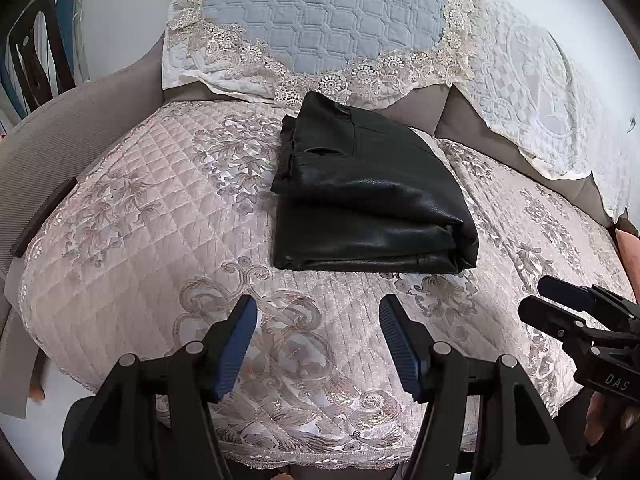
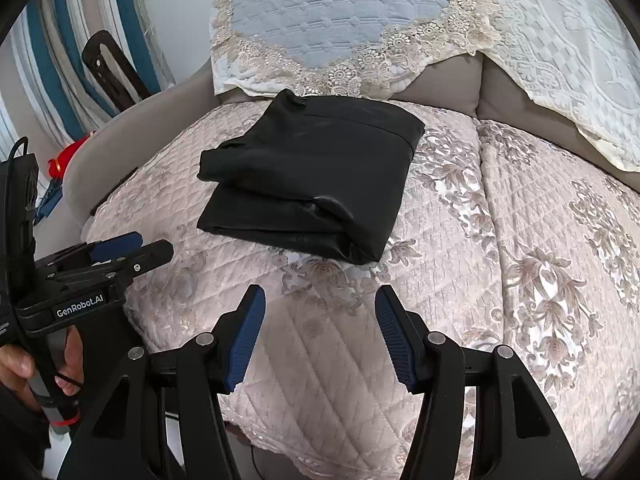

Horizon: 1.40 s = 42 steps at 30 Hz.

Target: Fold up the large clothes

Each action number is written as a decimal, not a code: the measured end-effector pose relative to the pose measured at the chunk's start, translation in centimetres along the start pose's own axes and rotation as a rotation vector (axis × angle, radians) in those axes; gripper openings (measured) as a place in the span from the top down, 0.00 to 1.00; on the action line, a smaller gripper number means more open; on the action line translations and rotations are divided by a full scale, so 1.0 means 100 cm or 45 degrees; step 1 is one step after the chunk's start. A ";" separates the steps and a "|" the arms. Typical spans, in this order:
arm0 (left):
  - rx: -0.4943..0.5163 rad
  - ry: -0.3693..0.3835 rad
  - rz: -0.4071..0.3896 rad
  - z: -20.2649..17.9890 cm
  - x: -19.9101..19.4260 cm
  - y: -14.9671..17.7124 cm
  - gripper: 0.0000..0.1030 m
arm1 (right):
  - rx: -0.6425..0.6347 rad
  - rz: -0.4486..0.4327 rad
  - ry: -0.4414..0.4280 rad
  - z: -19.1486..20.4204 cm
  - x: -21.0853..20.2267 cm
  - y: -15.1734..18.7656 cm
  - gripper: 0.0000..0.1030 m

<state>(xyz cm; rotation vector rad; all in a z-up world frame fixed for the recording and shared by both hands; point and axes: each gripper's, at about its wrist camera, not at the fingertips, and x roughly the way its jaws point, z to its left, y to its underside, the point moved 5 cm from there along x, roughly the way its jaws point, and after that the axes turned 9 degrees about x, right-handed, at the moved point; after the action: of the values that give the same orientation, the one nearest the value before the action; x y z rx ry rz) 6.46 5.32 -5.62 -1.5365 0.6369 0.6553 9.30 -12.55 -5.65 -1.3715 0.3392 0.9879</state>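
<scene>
A black leather-like garment [image 1: 368, 196] lies folded into a thick rectangle on the pink quilted sofa seat cover [image 1: 140, 216]; in the right wrist view the garment [image 2: 308, 184] sits ahead and slightly left. My left gripper [image 1: 318, 308] hovers open over the seat, short of the garment's near edge, nothing between its blue pads. My right gripper [image 2: 320, 298] is likewise open and empty, just short of the fold. Each gripper shows in the other's view: the right gripper [image 1: 536, 300] at the right edge, the left gripper [image 2: 154, 246] at the left, held by a hand [image 2: 24, 364].
A blue quilted throw with lace trim [image 1: 320, 20] and a white lace cover [image 1: 532, 76] hang over the sofa back. A grey armrest [image 1: 60, 132] bounds the left side. Striped fabric and a black frame [image 2: 112, 68] stand beyond the sofa at left.
</scene>
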 end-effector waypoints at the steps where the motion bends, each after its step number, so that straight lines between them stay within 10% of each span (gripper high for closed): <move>1: 0.000 0.002 -0.001 0.000 0.000 0.000 0.36 | 0.001 0.001 0.000 0.000 0.000 0.000 0.44; 42: 0.015 -0.065 0.010 -0.002 -0.002 0.005 0.36 | -0.033 0.001 -0.004 0.007 -0.001 0.000 0.44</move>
<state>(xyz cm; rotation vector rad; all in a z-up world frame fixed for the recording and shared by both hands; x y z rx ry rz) 5.92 5.11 -5.81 -1.5024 0.6072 0.6933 9.02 -11.92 -5.37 -1.3932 0.3261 0.9979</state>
